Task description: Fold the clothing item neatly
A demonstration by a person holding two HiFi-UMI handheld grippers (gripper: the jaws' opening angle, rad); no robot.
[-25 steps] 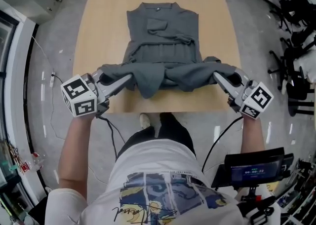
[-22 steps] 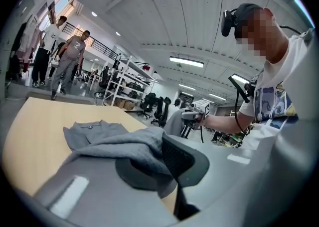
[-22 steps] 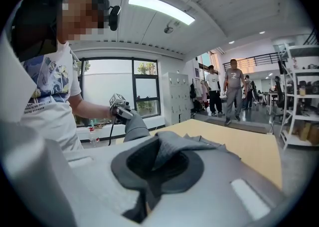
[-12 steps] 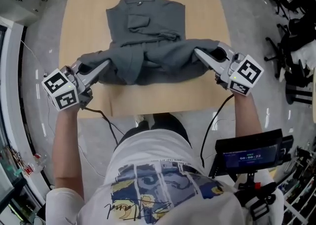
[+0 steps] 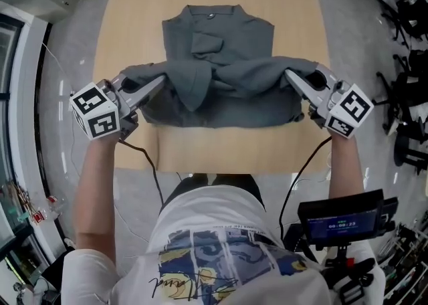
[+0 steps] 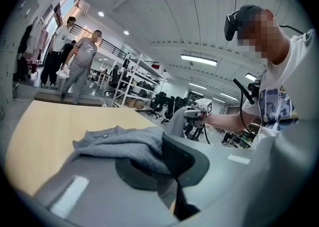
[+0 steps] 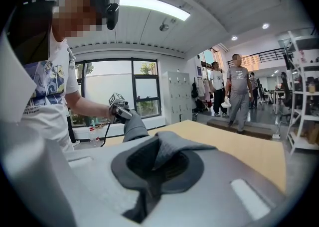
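Shirt [image 5: 221, 106] lay on the desk [image 5: 134, 3], collar [image 5: 231, 9] pointing to the far edge, away from the person [image 5: 214, 243], with its long axis running near to far. It was grey, with one button [image 5: 212, 14] at the collar and one chest pocket [image 5: 206, 43]. Its lower part was doubled up over the middle in a bunched fold. One shirt, one desk, two claws. The left claw [image 5: 159, 83] was clamped on the hem's left corner and the right claw [image 5: 290, 76] on its right corner.
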